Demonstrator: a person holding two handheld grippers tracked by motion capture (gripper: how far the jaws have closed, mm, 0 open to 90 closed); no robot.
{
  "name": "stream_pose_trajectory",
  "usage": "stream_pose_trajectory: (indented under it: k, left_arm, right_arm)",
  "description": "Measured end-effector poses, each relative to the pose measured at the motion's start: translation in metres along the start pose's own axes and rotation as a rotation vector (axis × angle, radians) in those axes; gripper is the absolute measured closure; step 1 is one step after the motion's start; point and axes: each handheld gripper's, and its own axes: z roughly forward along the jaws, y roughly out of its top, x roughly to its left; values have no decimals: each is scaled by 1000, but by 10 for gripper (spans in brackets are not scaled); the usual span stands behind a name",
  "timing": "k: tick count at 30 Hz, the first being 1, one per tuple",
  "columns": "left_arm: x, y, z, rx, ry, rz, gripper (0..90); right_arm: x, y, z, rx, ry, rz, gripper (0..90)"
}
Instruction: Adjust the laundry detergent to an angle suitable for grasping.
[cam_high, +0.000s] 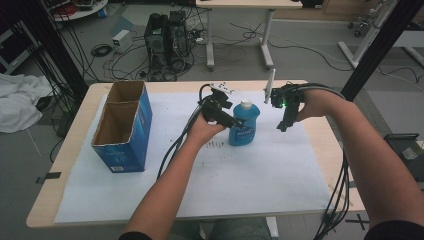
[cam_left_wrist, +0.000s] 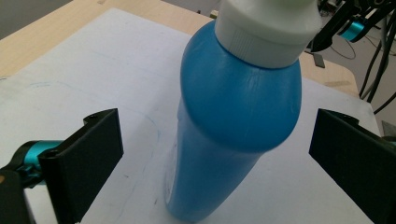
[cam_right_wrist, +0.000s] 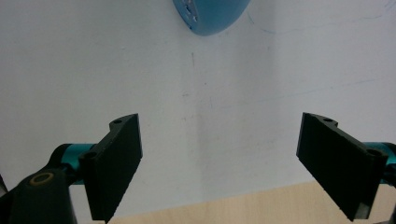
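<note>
— Forearms first, both coming in from the bottom edge of the high view. What's the left one holding?

— Its hand carries the left gripper (cam_high: 235, 120), right up against the blue bottle (cam_high: 243, 125). Seen from the left gripper view, the two black jaws stand wide apart with the bottle (cam_left_wrist: 233, 126) between them, and a clear gap shows on each side of it, so nothing is clamped.

— Where does the bottle sit?

— Upright on the white paper sheet (cam_high: 250, 180) that covers the wooden table (cam_high: 60, 165), about mid-table and slightly toward the far side. It has a white cap (cam_high: 246, 104) and a label on its front.

— And the other hand?

— It holds the right gripper (cam_high: 283, 125) just to the right of the bottle, apart from it, pointing down at the sheet. The right gripper view shows its jaws spread wide over bare paper (cam_right_wrist: 210, 93), with only the rounded blue edge of the bottle (cam_right_wrist: 210, 18) at the top.

— Anything else on the table?

— An open blue cardboard box (cam_high: 122, 125) stands well off to the left of the bottle. Beyond the table's far edge sit computer towers (cam_high: 167, 42) among loose cables on the floor.
</note>
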Motion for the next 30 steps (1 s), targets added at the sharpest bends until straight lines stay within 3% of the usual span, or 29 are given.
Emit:
stream_pose_trajectory:
  k: [1, 3, 8, 9, 10, 13, 14, 15, 16, 17, 18, 19, 20, 25, 28, 30]
  left_arm:
    - [-1, 1, 2, -2, 2, -1, 27]
    - [-2, 2, 6, 3, 4, 11, 27]
    - [1, 1, 14, 2, -11, 5, 27]
    - [0, 0, 17, -15, -16, -12, 27]
    - [0, 0, 17, -5, -13, -9, 27]
    - [1, 1, 19, 7, 3, 11, 27]
    - [1, 0, 21, 4, -1, 4, 27]
    - [-1, 0, 23, -15, -17, -41, 27]
    - [1, 1, 23, -4, 1, 4, 27]
    - [0, 1, 24, 2, -6, -2, 27]
    - [-2, 2, 27, 5, -15, -10, 27]
    - [-2, 3, 28, 5, 0, 5, 27]
    - [-3, 4, 29, 13, 4, 9, 27]
    - [-5, 6, 34, 39, -4, 15, 27]
    - [-5, 7, 36, 30, 5, 34, 27]
    - [-7, 6, 37, 28, 7, 4, 27]
  right_arm:
    - [2, 0, 0, -7, 2, 27, 133]
    - [2, -1, 1, -18, 2, 32, 132]
    - [1, 0, 0, -7, 4, 30, 133]
    - [2, 0, 0, -10, 1, 28, 133]
    - [1, 0, 0, -9, -4, 8, 133]
    - [2, 0, -1, -9, -2, 17, 133]
    - [3, 1, -1, -16, 0, 28, 133]
    - [1, 0, -1, -12, -6, 3, 133]
    - [3, 0, -2, -17, -4, 29, 133]
    - [2, -1, -3, -9, -7, 6, 133]
    - [3, -1, -2, -19, -5, 28, 133]
    - [2, -3, -3, -12, -11, 10, 133]
    - [3, -2, -3, -20, -7, 33, 133]
    - [2, -4, -4, -11, -12, 18, 133]
    - [4, -3, -3, -17, -7, 43, 133]
    - [2, -3, -3, -11, -9, 18, 133]
